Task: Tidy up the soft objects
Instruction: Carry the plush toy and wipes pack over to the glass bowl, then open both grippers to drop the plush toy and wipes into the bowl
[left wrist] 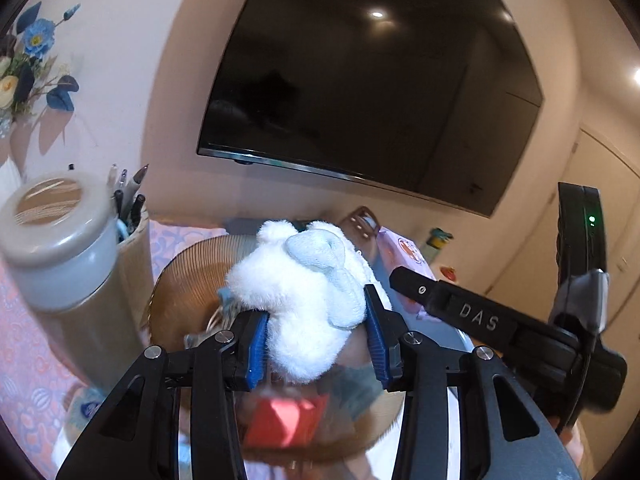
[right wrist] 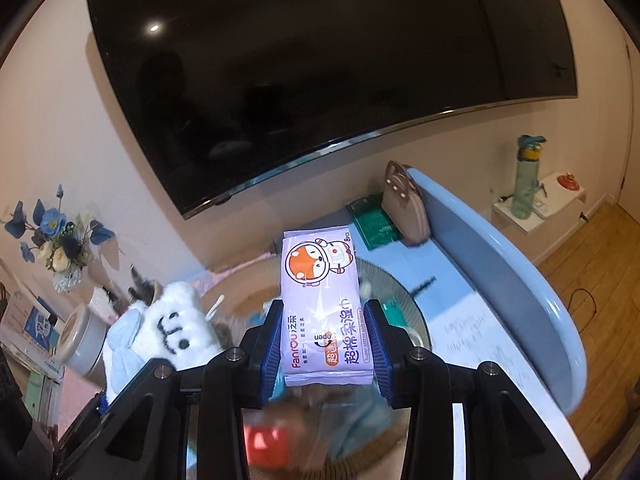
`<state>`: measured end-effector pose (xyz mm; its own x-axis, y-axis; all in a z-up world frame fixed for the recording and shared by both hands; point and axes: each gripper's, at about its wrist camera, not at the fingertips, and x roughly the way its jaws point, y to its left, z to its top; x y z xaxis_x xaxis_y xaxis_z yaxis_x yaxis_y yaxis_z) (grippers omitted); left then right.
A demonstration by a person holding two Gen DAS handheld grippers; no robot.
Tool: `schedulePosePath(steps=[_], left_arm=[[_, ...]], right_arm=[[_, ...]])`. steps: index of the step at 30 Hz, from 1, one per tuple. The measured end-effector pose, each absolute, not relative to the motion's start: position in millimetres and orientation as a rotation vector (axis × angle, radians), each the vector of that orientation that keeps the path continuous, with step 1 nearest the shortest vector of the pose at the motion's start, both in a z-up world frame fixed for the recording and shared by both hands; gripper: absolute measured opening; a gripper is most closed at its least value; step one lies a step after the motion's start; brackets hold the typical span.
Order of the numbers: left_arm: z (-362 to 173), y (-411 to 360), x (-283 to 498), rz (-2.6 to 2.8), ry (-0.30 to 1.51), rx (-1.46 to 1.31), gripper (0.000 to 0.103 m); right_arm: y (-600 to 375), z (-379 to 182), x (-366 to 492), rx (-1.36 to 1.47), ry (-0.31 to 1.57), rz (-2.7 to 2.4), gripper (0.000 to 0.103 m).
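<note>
My left gripper [left wrist: 316, 340] is shut on a white fluffy plush toy [left wrist: 304, 296] with a pale blue knitted part, held above a round woven basket [left wrist: 188, 276]. The toy also shows in the right wrist view [right wrist: 172, 332], at the left, with a stitched face. My right gripper [right wrist: 324, 344] is shut on a purple pack of soft tissues [right wrist: 320, 308] with an orange cartoon fox, held above the basket's rim [right wrist: 416, 320]. The right gripper's black body [left wrist: 480, 320] shows at the right of the left wrist view. A blurred red object [left wrist: 284, 420] and teal cloth lie below the fingers.
A grey lidded jar [left wrist: 60, 240] and a pen holder [left wrist: 132, 208] stand at the left. A large dark TV [right wrist: 320, 60] hangs on the wall. A blue flower bouquet [right wrist: 60, 240], a brown handbag [right wrist: 404, 204], a pale blue tray edge [right wrist: 500, 264] and a green bottle [right wrist: 528, 176] are around.
</note>
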<state>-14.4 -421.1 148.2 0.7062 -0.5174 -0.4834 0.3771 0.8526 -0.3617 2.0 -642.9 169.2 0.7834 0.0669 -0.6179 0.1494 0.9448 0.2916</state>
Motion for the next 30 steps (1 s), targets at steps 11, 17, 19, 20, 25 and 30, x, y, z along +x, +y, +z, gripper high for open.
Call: schedulePosePath(steps=[11, 17, 19, 20, 25, 30], left_arm=[[123.9, -434.0, 16.7, -0.329, 0.69, -0.206, 0.098], [123.2, -435.0, 4.5, -0.349, 0.701, -0.182, 0.098], [126.4, -436.4, -0.7, -0.369, 0.705, -0.176, 0.098], [128.2, -437.8, -2.9, -0.379, 0.707, -0.172, 0.098], [132.4, -433.3, -23.0, -0.435, 0.717, -0.136, 0.098], [125.6, -425.7, -45.4, -0.488, 0.767, -0.062, 0.098]], right_arm=[[-666.3, 148.1, 27.5, 0.35, 0.767, -0.072, 0.082], [-671.1, 147.1, 10.3, 0.365, 0.77, -0.125, 0.082], [-672.6, 149.4, 2.0, 0.381, 0.762, -0.134, 0.083], [-673.3, 151.2, -3.9, 0.39, 0.757, -0.14, 0.083], [-670.7, 152.5, -30.4, 0.425, 0.749, -0.173, 0.083], [-651.8, 148.0, -53.8, 0.383, 0.784, -0.179, 0.083]])
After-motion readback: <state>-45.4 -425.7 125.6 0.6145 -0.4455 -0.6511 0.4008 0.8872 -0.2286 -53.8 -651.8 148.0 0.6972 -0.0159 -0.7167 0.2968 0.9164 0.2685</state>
